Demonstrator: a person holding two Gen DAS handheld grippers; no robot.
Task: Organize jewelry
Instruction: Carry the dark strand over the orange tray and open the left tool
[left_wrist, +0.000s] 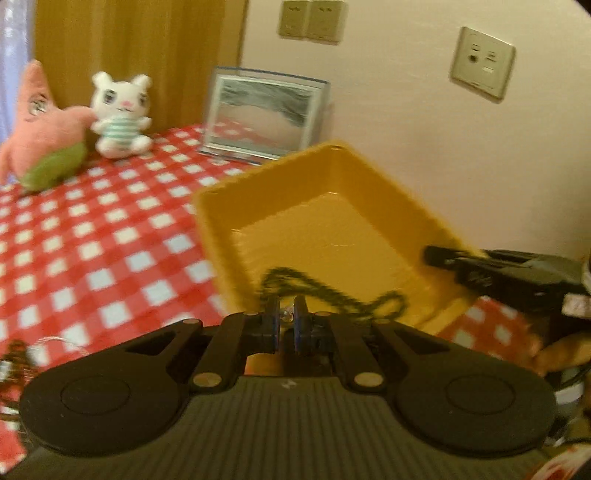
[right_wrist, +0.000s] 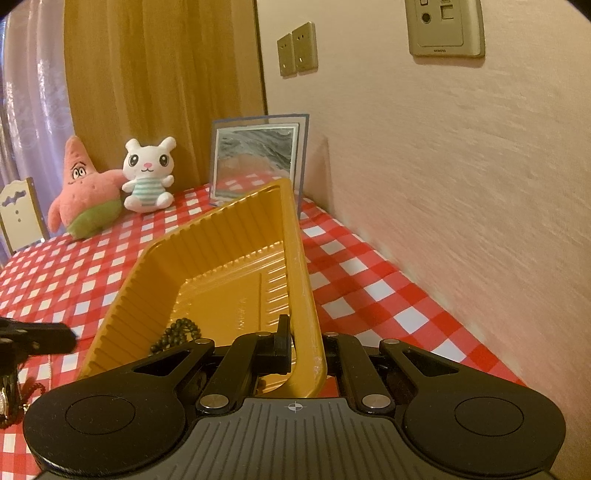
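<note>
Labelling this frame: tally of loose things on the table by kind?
Plush toys: 2 (pink star plush, white bunny plush)
Yellow tray: 1
Dark bead necklace: 1
Sand-art frame: 1
Total: 5

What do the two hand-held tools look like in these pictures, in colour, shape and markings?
Both tools are black. The left tool has two round housings, silver rivets, a ribbed grey base and thin fingers with blue-edged pads. The right tool has the same shape, with a small white crosshair mark on its ribbed base. No sleeve or cable is clearly visible.
</note>
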